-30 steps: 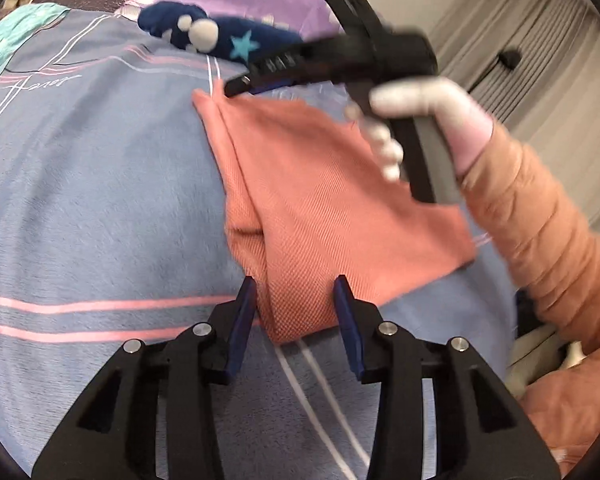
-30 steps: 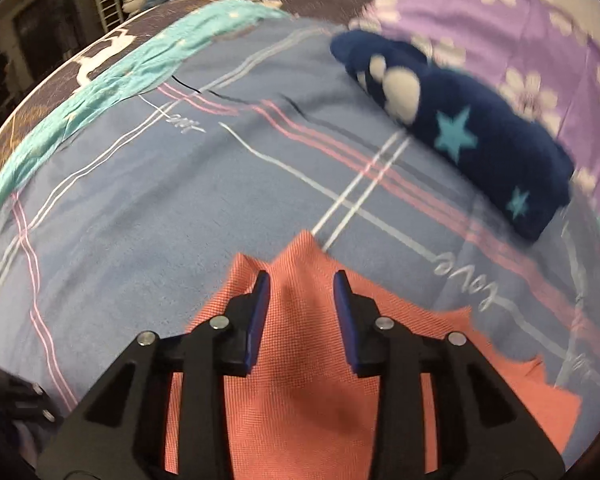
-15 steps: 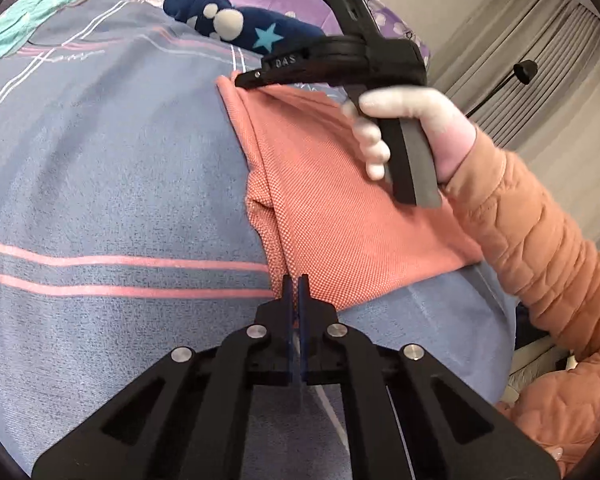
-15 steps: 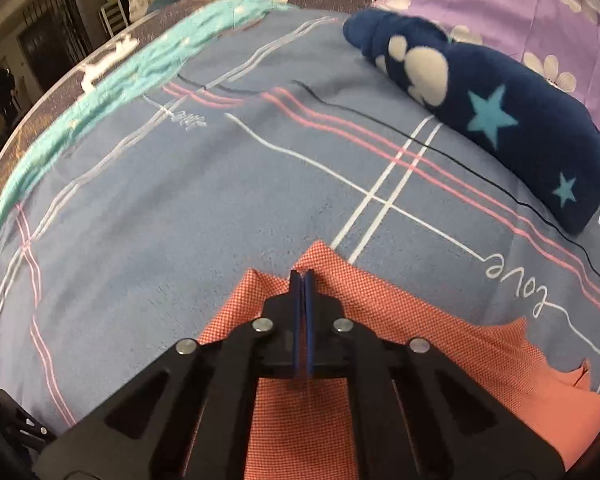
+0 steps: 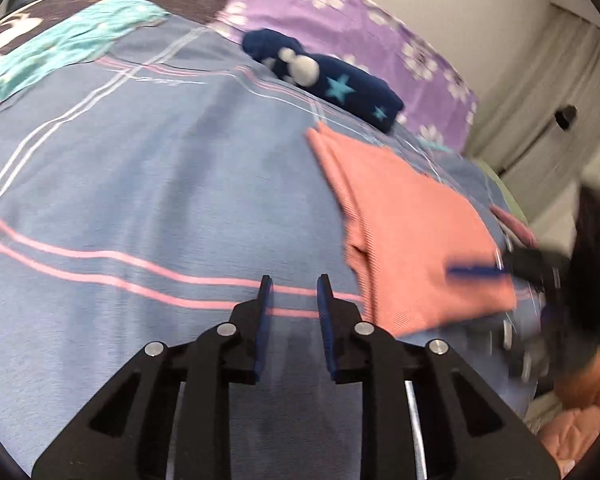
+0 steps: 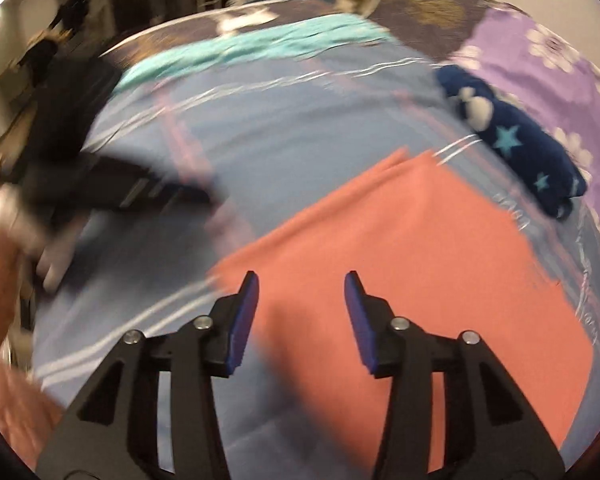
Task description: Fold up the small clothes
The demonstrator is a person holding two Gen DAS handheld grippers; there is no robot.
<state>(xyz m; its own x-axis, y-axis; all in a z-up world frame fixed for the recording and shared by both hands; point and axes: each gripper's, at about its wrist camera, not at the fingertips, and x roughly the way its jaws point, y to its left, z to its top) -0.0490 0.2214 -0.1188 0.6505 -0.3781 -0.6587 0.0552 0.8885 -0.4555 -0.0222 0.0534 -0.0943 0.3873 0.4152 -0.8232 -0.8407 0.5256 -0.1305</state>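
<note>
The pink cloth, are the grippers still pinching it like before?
No. Both let go: the left gripper and right gripper were shut on the pink cloth half a second ago and are open now. The left one has swung off to the cloth's left. The cloth lies folded; the navy star sock stayed put.

Black skeletal left tool [image 5: 291, 285] and right tool [image 6: 301, 282], blue pads, silver screws; salmon quilted sleeve [image 5: 580, 420].

Salmon garment [image 6: 400, 264]: matt finely ribbed knit cloth. Striped blue bedsheet [image 5: 148, 200]: smooth matt cotton-like fabric. Navy star-print item [image 5: 340, 84], 1 o'clock: fuzzy fleece. Left gripper [image 5: 292, 292]: matt black plastic, shiny metal screws.
</note>
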